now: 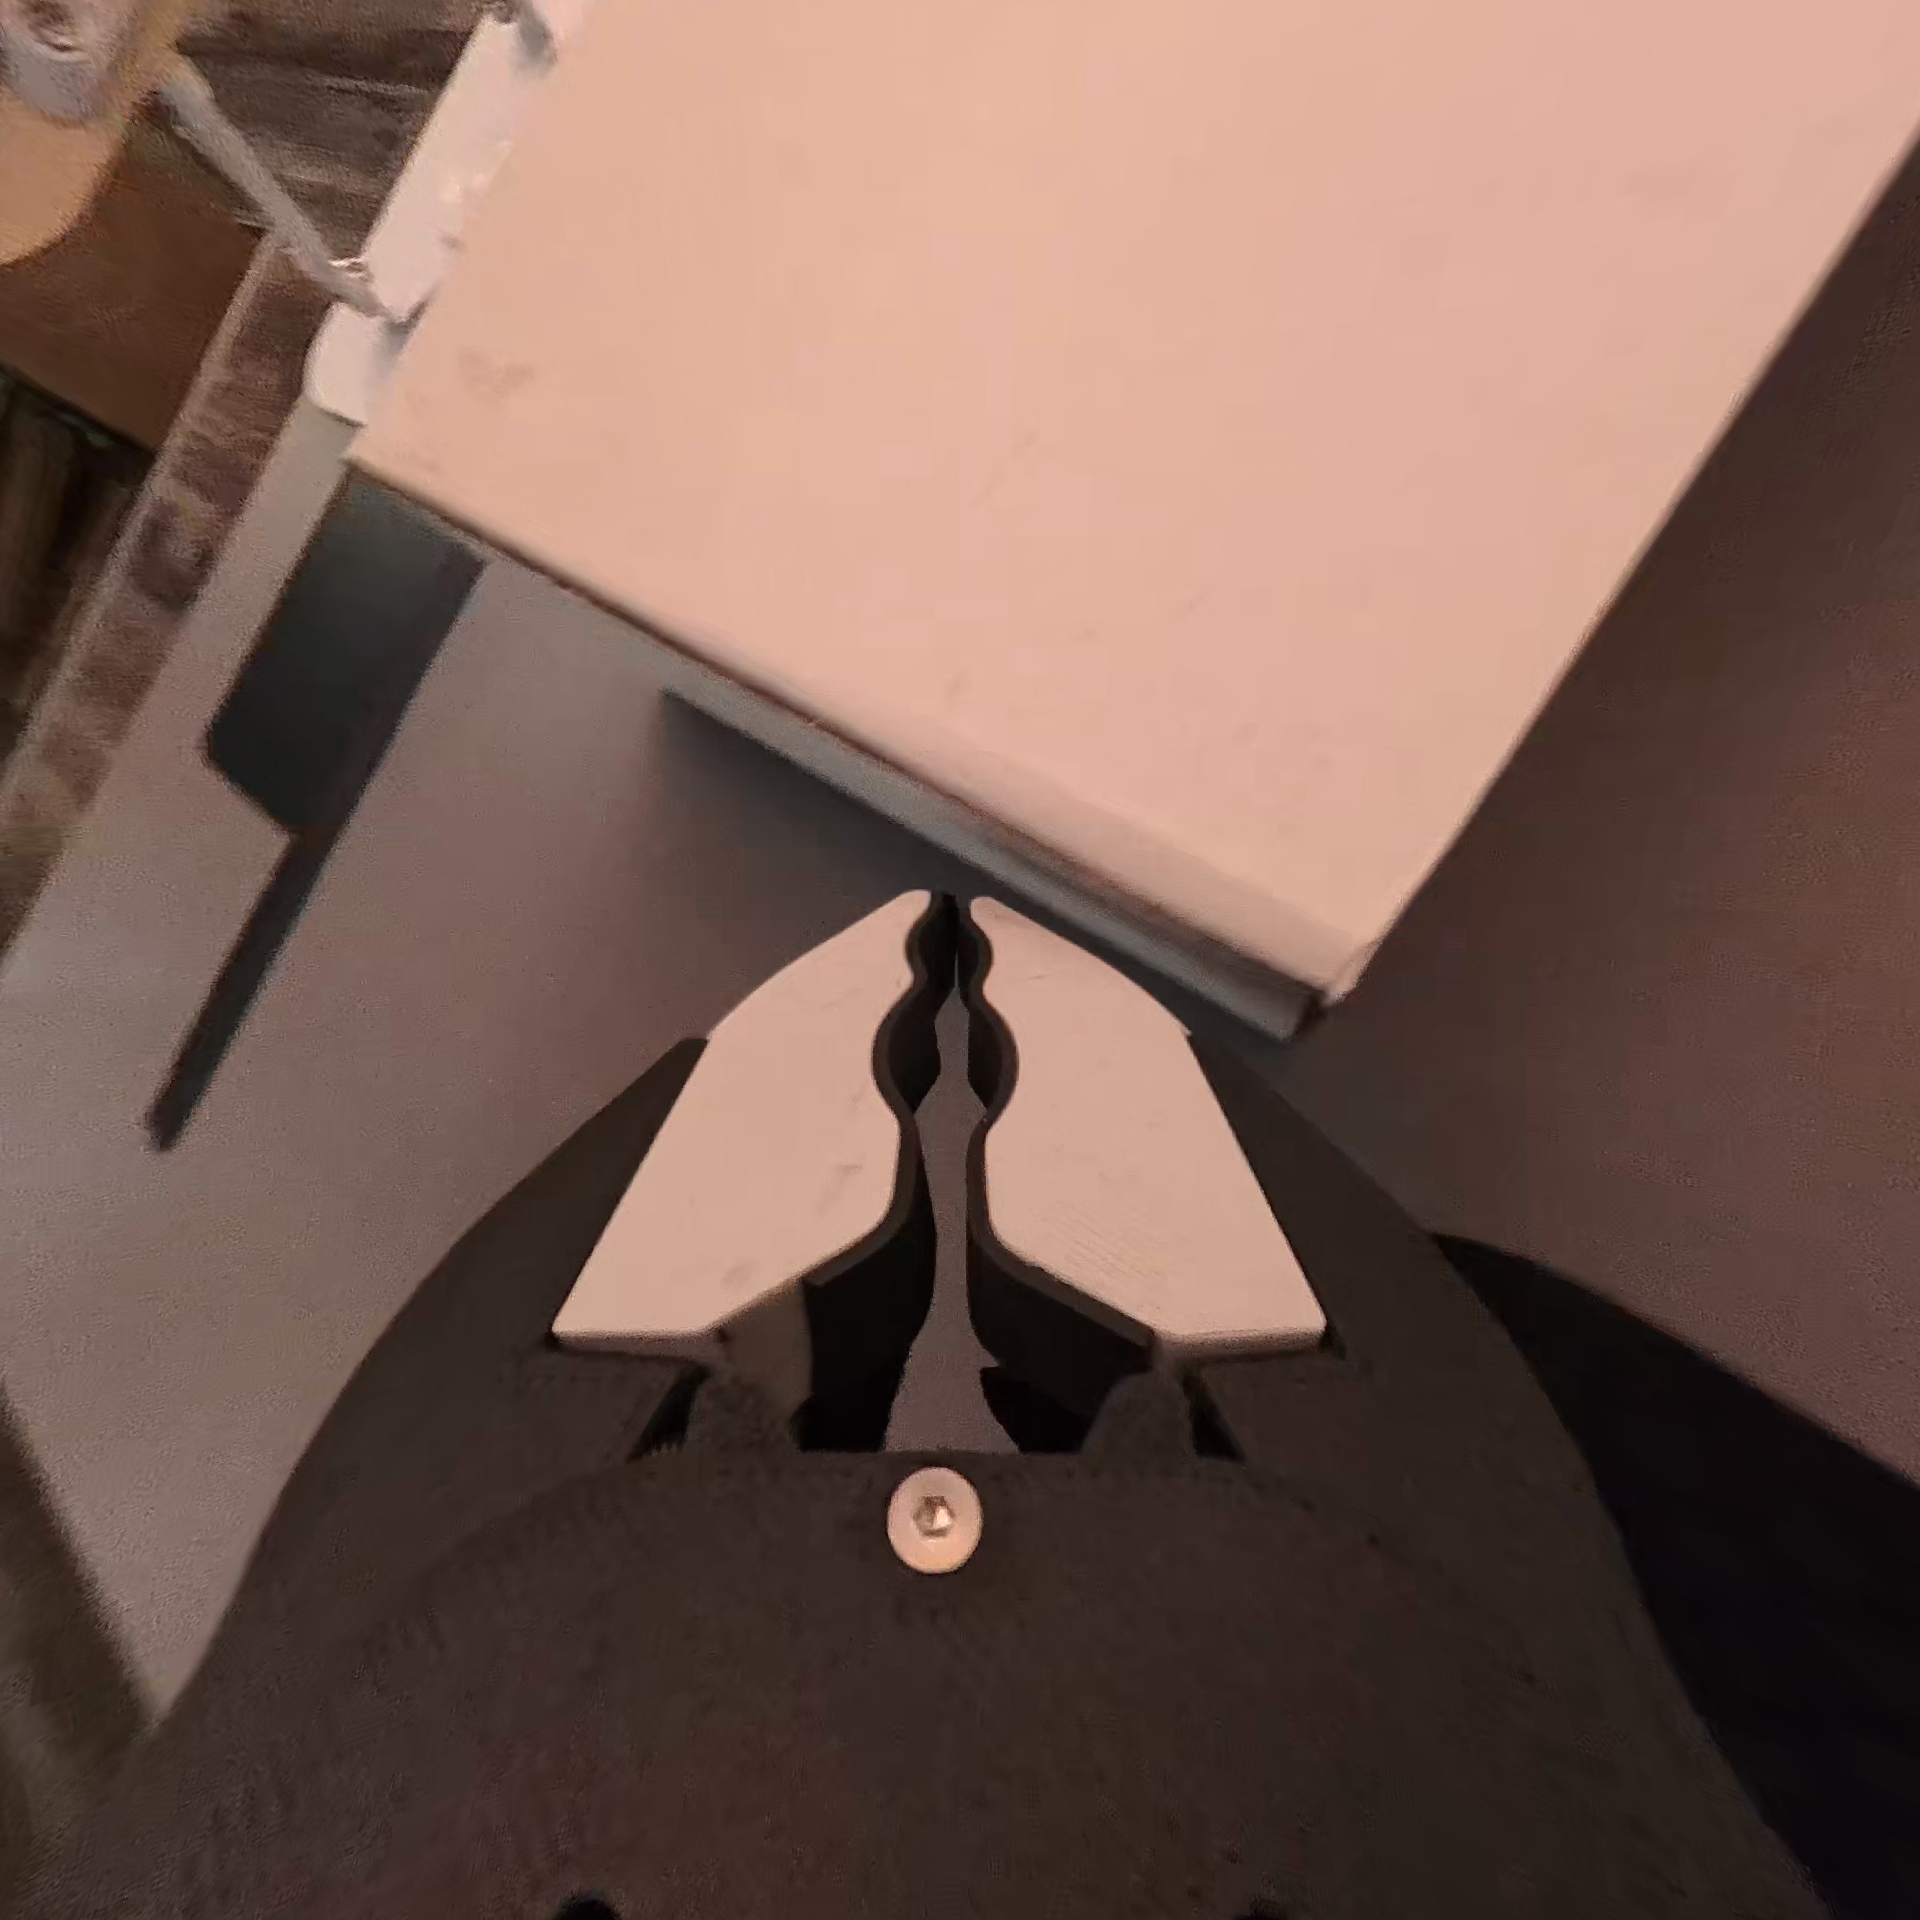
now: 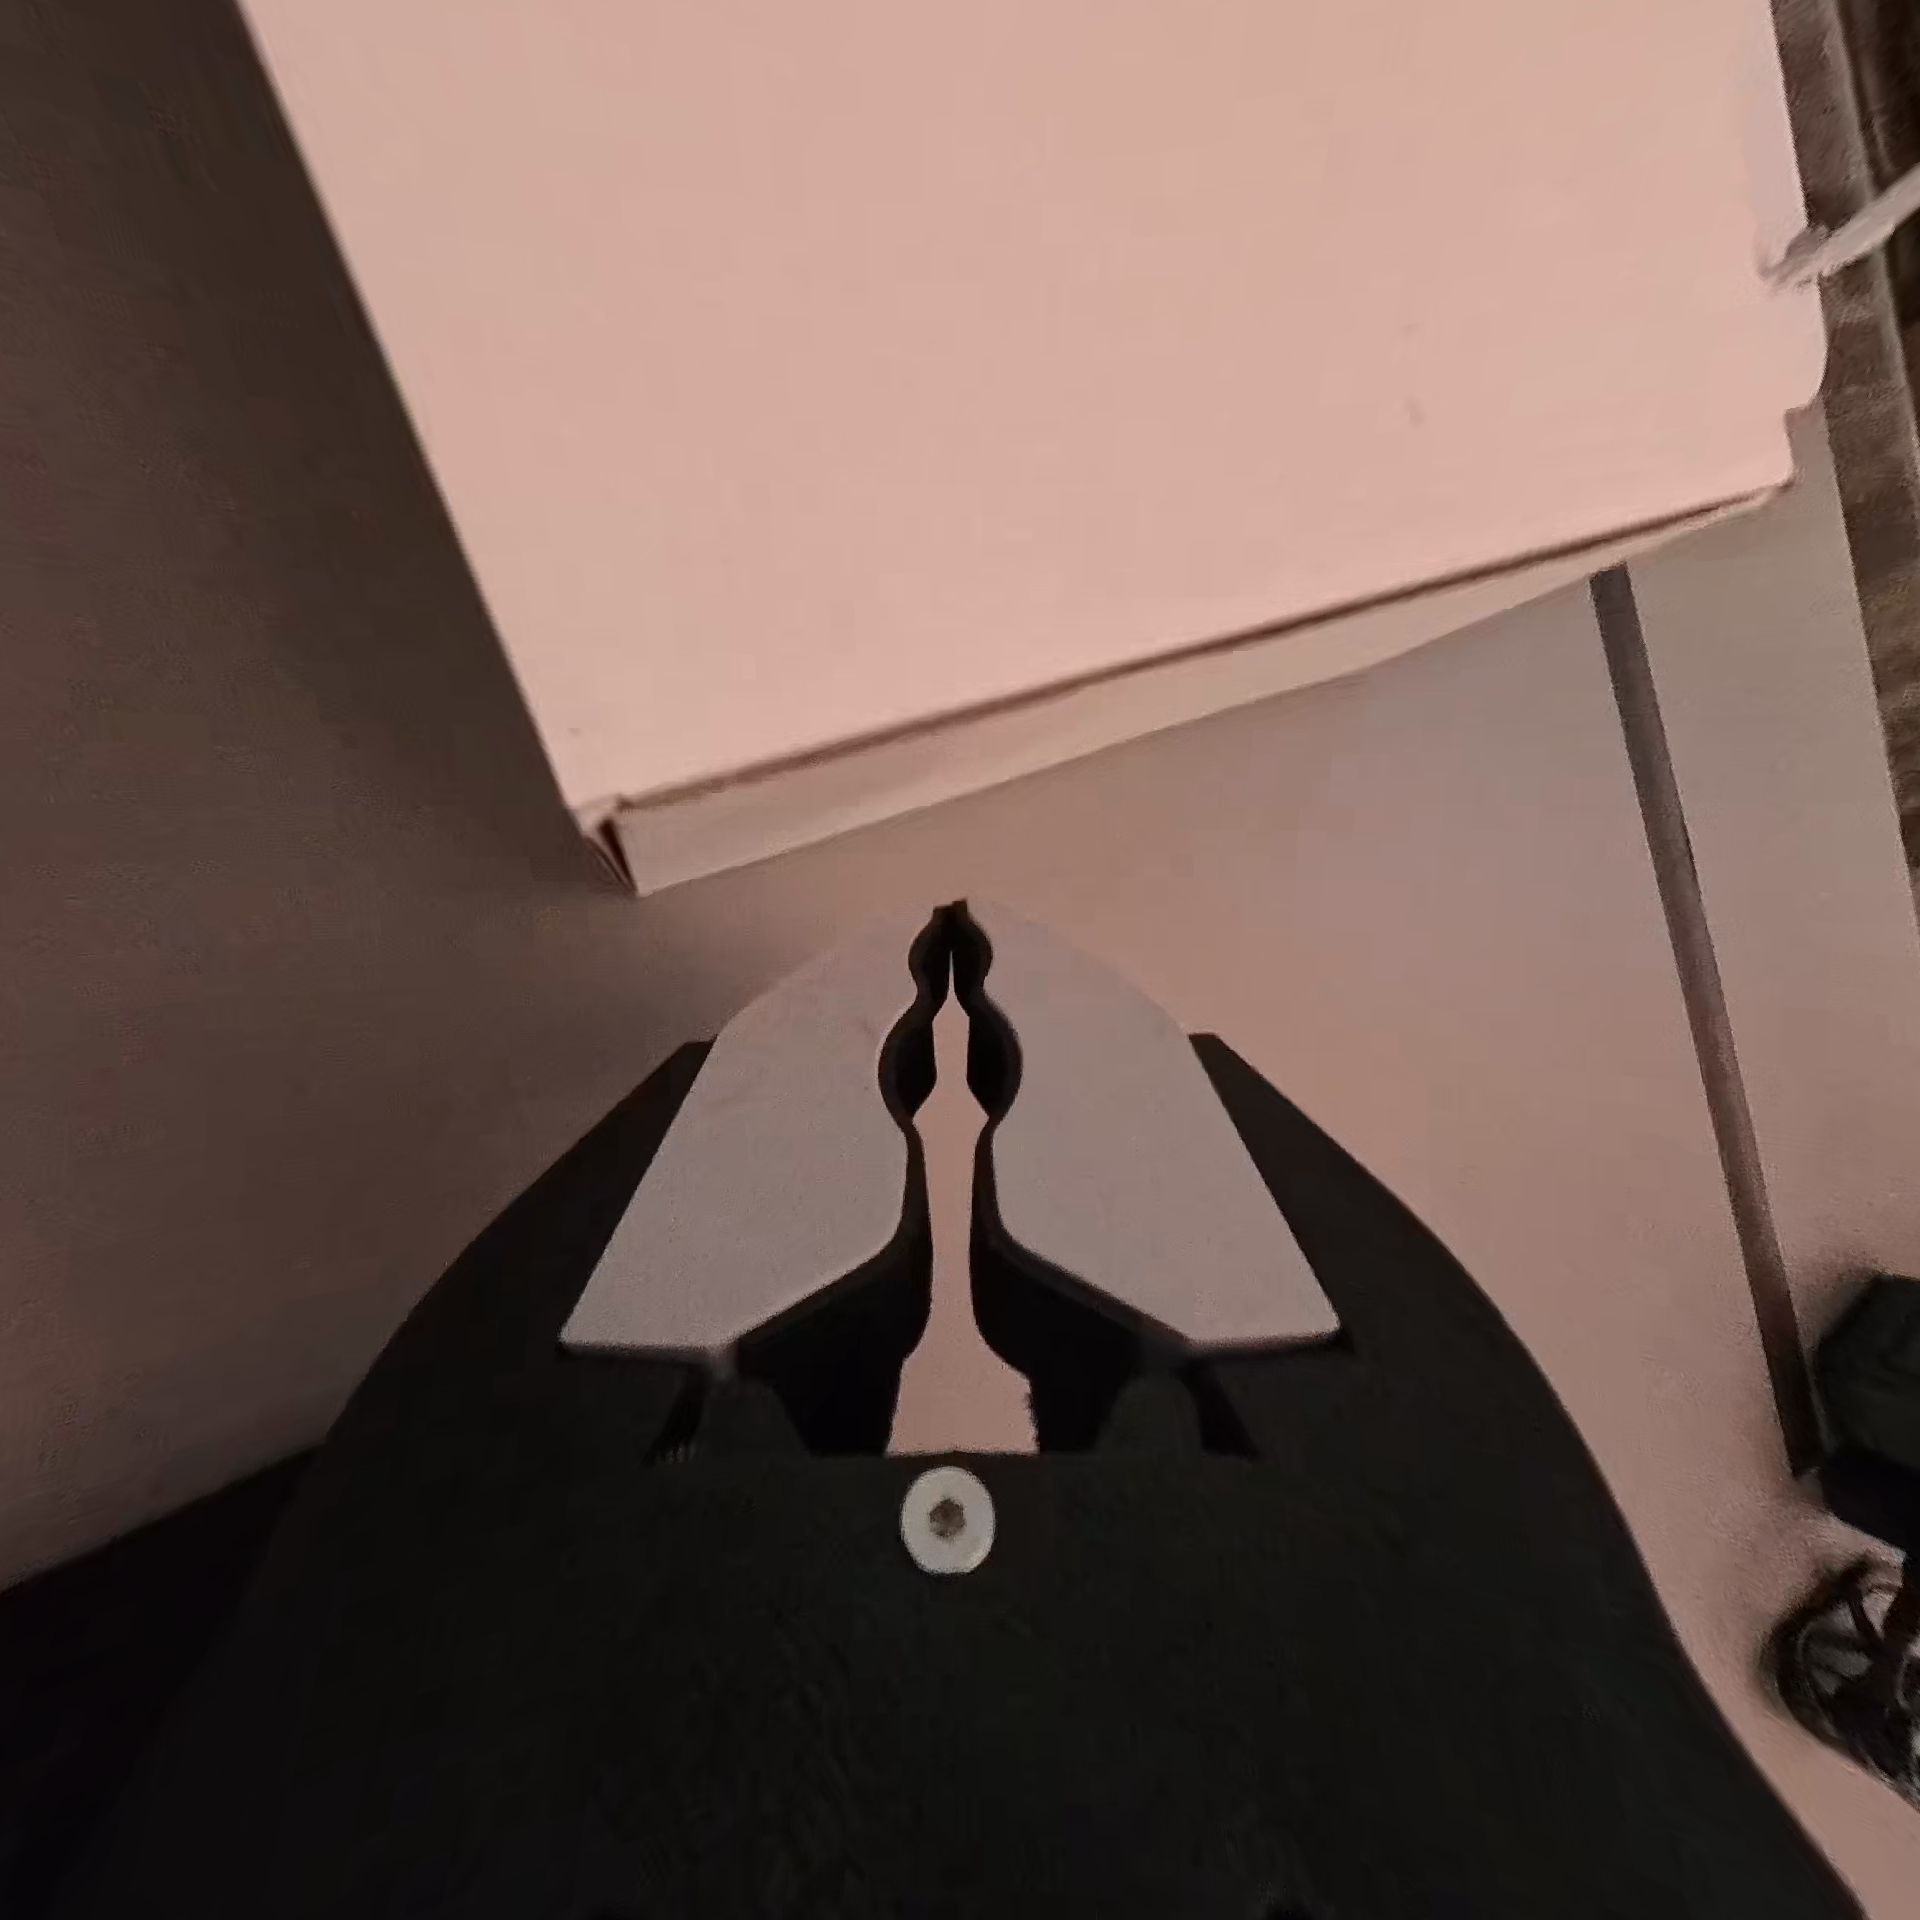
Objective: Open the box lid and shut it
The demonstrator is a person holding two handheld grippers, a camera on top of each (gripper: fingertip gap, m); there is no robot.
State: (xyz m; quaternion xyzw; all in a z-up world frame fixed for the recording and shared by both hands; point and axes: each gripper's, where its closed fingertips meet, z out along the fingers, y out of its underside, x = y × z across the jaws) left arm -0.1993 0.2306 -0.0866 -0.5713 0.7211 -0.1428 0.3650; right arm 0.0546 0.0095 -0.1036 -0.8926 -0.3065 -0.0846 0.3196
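Observation:
A flat pale pink cardboard box [image 1: 1039, 416] lies on the table and fills the upper part of both wrist views [image 2: 987, 364]. In the left wrist view its lid's front edge [image 1: 1091, 894] shows a thin grey-white strip beneath it, as if slightly raised. My left gripper [image 1: 951, 906] is shut, with its tips right at that front edge; I cannot tell whether they touch it. My right gripper [image 2: 956, 912] is shut and empty, a little short of the box's front wall [image 2: 1039, 769], near its corner.
A flat black paddle-shaped object [image 1: 312, 675] lies on the table [image 1: 468, 1039] left of the box. White items [image 1: 416, 239] and brown cardboard [image 1: 104, 291] lie beyond. In the right wrist view a dark thin strip [image 2: 1683, 935] and black objects [image 2: 1870, 1351] sit at the right.

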